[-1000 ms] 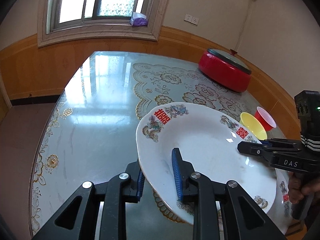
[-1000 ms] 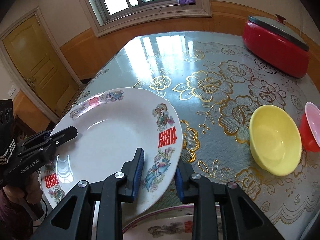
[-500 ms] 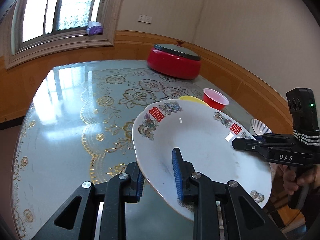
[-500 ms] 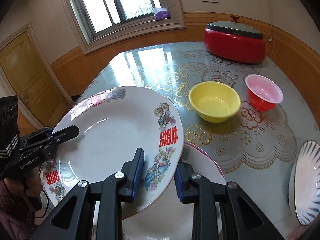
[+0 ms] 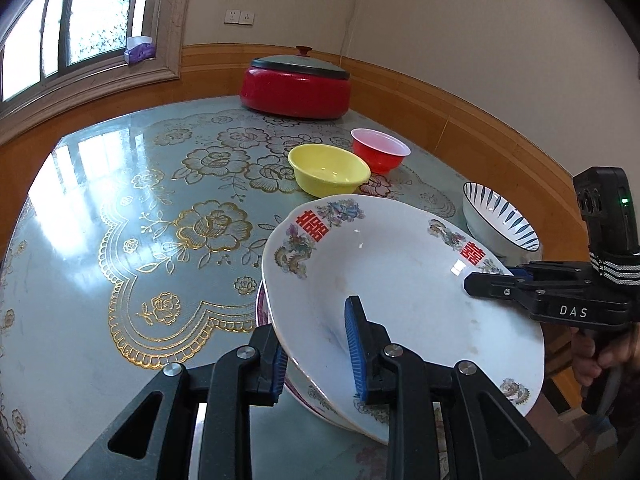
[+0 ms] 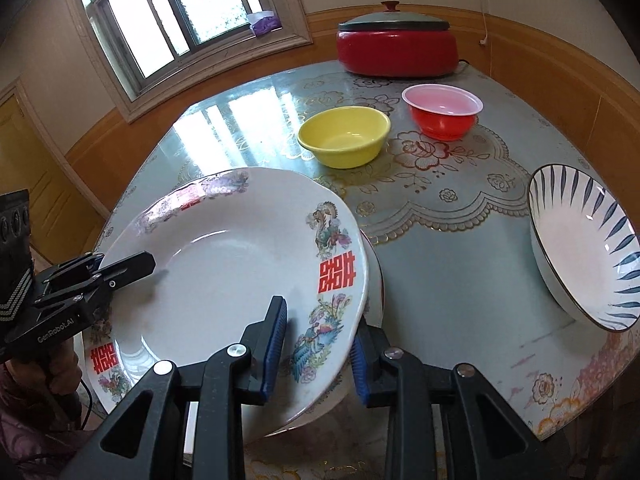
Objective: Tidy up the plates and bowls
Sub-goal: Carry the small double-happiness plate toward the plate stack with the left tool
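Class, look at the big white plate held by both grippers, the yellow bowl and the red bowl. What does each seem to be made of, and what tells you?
Big white plate: probably glazed ceramic; glossy, with printed red characters and birds.
Yellow bowl: likely plastic; one flat colour, dull sheen.
Red bowl: likely thin plastic; light glows through its wall, pale rolled rim.

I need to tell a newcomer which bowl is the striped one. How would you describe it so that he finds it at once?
Start from the big red lidded pot at the far side of the glass-topped table. Nearer and to its right, past the yellow bowl and the red bowl, stands the striped bowl near the table's edge. It alone is white with dark blue strokes around its inside rim.
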